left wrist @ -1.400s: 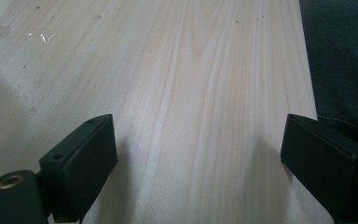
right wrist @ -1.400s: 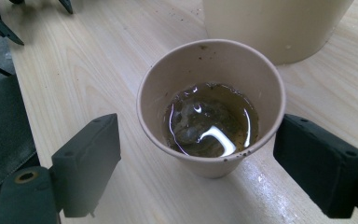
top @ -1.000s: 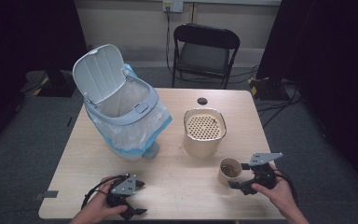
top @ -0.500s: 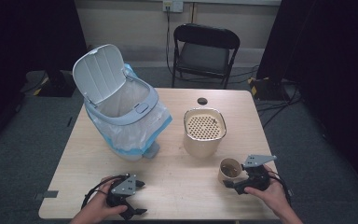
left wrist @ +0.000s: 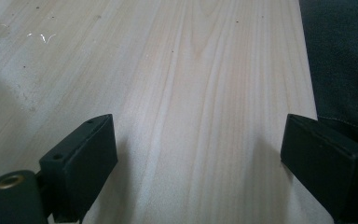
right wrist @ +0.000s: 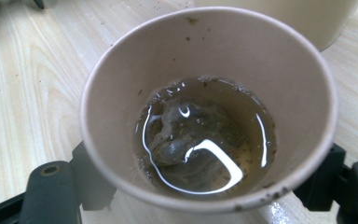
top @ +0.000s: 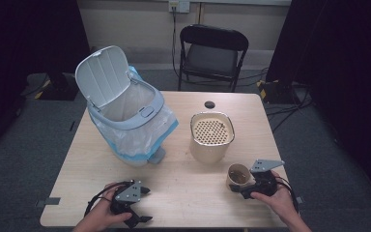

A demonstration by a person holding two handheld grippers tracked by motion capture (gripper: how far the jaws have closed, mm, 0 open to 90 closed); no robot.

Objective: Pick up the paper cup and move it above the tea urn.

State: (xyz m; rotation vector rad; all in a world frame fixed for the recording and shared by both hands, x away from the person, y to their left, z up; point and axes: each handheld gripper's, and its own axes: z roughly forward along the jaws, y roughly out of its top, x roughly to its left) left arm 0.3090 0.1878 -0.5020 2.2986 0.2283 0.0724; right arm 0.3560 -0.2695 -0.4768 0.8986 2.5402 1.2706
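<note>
Dark curtains ring the table [top: 183,193]. From above, the cup [top: 238,175] sits near its right front corner, the right gripper [top: 248,186] closing round it; the left gripper [top: 142,205] rests open. Up close, brown liquid [right wrist: 205,140] fills the cup: a hard squeeze could buckle the wall and spill it.

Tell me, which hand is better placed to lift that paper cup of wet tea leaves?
The right. The right gripper has just been closing, its jaws either side of the paper cup. The left gripper rests open on bare table, far across from it.
</note>
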